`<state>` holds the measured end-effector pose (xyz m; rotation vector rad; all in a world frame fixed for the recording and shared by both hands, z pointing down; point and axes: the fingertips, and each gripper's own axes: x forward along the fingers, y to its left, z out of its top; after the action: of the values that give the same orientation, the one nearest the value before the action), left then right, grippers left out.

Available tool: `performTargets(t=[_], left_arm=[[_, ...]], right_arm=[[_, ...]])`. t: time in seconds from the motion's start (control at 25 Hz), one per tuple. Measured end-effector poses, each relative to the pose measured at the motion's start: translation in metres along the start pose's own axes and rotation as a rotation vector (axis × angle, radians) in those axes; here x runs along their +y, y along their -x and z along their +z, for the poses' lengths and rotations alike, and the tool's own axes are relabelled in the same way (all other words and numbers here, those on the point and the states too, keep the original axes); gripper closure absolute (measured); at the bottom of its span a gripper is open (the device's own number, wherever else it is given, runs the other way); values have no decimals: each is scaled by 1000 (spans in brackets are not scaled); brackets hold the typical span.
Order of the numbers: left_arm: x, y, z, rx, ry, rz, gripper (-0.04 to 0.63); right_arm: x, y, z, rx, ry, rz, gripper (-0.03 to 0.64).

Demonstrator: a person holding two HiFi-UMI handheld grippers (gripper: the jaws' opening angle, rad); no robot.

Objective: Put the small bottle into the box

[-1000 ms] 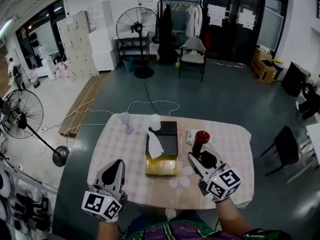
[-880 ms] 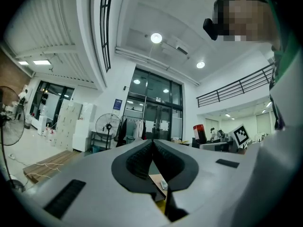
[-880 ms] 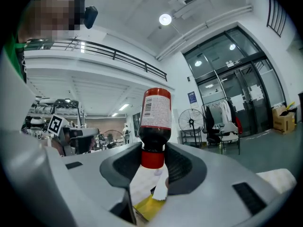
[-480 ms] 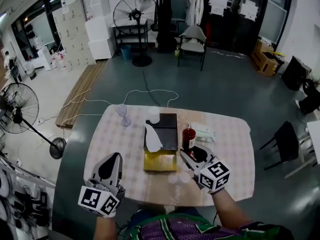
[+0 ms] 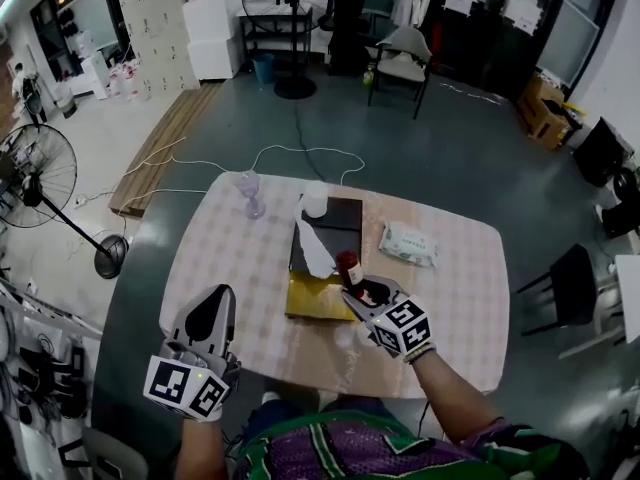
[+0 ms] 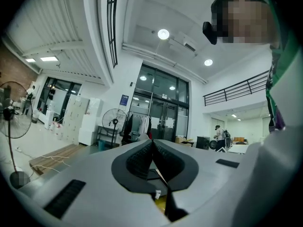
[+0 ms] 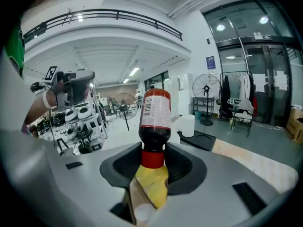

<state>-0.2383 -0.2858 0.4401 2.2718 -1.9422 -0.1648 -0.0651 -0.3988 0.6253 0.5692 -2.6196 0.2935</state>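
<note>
The small bottle (image 5: 349,266), dark with a red cap and a white label, is held by my right gripper (image 5: 365,293) at the right edge of the open box (image 5: 308,300). In the right gripper view the pads (image 7: 127,161) press on the bottle's red neck (image 7: 153,158), and the bottle body (image 7: 155,115) points away from the gripper. The box's yellow inside (image 7: 152,187) shows below the jaws. My left gripper (image 5: 218,304) hangs over the table's near left part, apart from the box, its pads (image 6: 142,157) closed together on nothing.
The box's black part (image 5: 340,223) lies at its far end with white paper (image 5: 315,253) draped over it. A clear stemmed glass (image 5: 249,193), a white cup (image 5: 315,200) and a packet of wipes (image 5: 408,243) stand on the checked table (image 5: 235,263). Fans, chairs and cables surround it.
My right gripper has carried the bottle leftwards from the table's right middle to the box's edge. The left gripper has stayed near the front left.
</note>
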Motion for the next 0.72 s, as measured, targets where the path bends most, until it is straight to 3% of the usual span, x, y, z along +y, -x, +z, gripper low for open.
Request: performTargets(t=[0.4,0.72], left_arm=[[13,10,-17,24,17,78,572],[25,24,-23,49,23,137,572]], right_arm=[[6,-72,-79,238,58,139,461],[14,-111,-114,405,156,210,460]])
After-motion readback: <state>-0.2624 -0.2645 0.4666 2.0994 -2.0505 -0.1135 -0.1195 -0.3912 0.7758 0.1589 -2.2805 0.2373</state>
